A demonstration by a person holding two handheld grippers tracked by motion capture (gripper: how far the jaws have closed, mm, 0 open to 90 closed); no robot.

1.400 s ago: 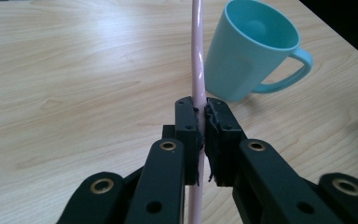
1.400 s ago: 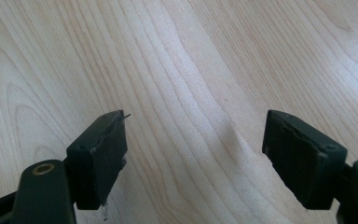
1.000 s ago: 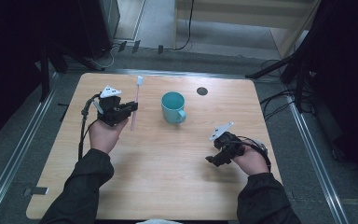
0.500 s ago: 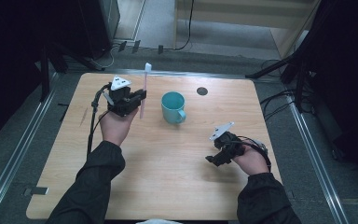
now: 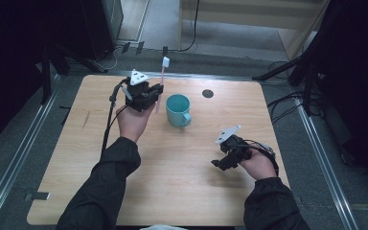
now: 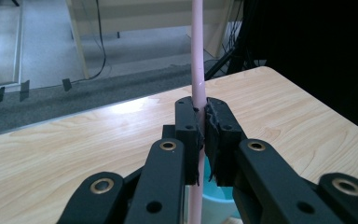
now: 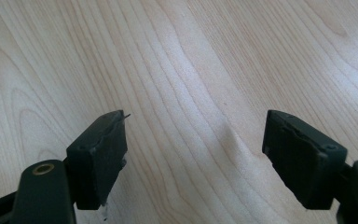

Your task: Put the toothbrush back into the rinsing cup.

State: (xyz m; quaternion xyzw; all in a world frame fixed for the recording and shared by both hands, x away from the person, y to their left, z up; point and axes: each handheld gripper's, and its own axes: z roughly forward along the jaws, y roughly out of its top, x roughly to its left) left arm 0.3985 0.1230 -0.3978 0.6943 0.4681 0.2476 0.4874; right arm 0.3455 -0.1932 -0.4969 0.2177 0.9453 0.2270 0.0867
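Where left tool (image 6: 201,122) clamps toothbrush (image 5: 162,82), cup (image 6: 214,205) half-hidden — bristles indistinct.

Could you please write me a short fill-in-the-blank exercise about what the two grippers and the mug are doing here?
1. The left gripper is shut on a pink ____.
2. The teal mug stands ____ on the table.
3. The right gripper has its jaws ____, with nothing between them.

Missing words: toothbrush; upright; open
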